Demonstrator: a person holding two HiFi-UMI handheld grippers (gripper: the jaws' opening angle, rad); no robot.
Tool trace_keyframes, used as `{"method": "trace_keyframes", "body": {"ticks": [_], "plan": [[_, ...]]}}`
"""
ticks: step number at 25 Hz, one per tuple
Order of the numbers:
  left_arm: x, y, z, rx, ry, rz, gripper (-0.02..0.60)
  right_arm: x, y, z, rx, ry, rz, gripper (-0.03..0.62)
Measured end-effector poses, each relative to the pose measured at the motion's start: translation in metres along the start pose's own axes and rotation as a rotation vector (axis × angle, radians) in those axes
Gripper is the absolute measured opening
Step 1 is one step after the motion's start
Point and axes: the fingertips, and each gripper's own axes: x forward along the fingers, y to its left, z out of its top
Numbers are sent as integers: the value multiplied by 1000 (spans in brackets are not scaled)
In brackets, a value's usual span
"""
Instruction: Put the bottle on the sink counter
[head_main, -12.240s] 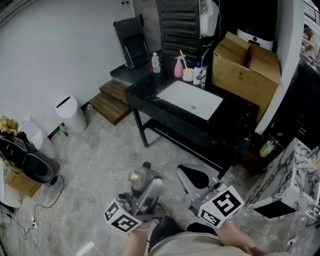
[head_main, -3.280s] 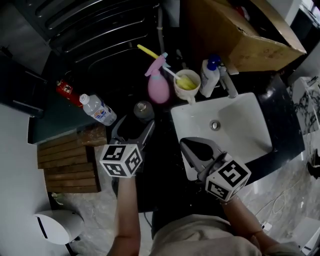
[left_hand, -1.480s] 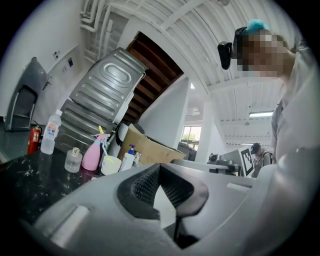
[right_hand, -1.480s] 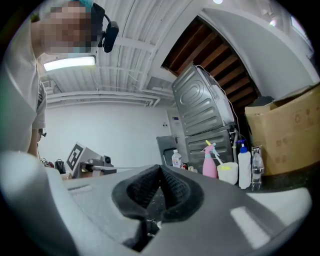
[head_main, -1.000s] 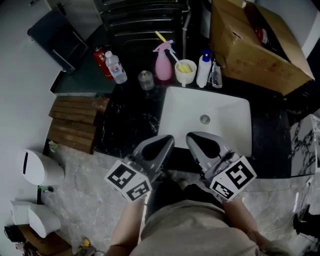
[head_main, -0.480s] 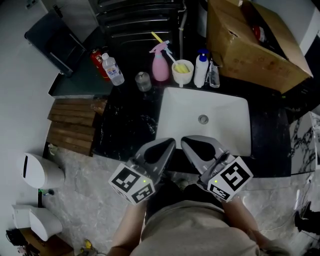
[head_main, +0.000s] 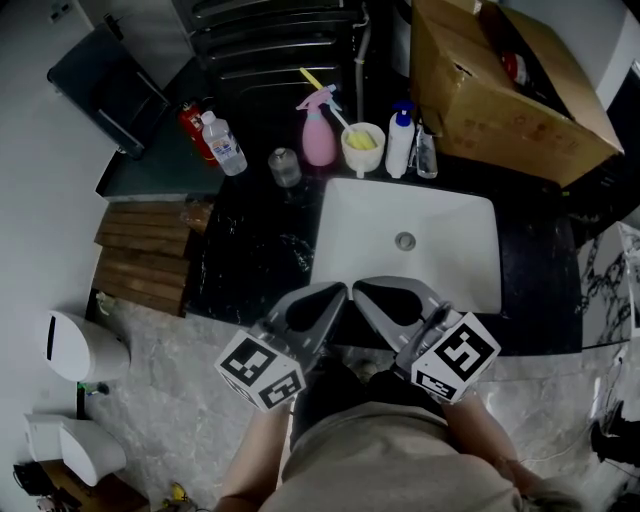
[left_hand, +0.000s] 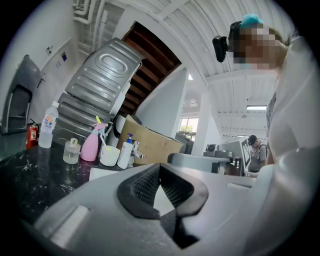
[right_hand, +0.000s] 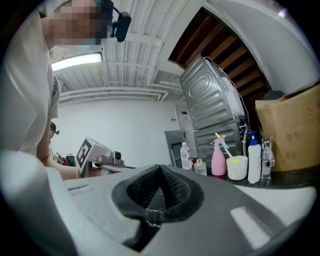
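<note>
The small clear glass bottle with a pale cap stands upright on the black sink counter, left of the white basin. It also shows as the bottle in the left gripper view and the bottle in the right gripper view. My left gripper and right gripper hover side by side over the counter's near edge, far from the bottle. Both have their jaws shut with nothing between them. Their tips nearly touch each other.
Along the back of the counter stand a labelled water bottle, a red can, a pink spray bottle, a cup with a yellow brush and a white pump bottle. A cardboard box sits at the back right. Wooden steps lie to the left.
The two grippers' tips have swung a little nearer to each other. The bottle has stayed where it stands on the counter.
</note>
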Motion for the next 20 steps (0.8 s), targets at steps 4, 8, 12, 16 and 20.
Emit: {"method": "trace_keyframes", "body": {"ticks": [4,8,12,16,20], "plan": [[-2,-3,0,21,-3,-18,6,-2,-2,-1,-1,4,-8,3],[-4,-3,-2,27,-1,-19,6,-1,0,2,1,2,-11,3],[-6,-2,-3,19,9,-11,6,3,7,-1,-21,14,2,3],[-10,1,-9,2,13,-9,6,4,11,-3,-22,20,10,3],[-13,3,-14,-21,32,-5,6,5,13,-3,-17,24,13,3]]}}
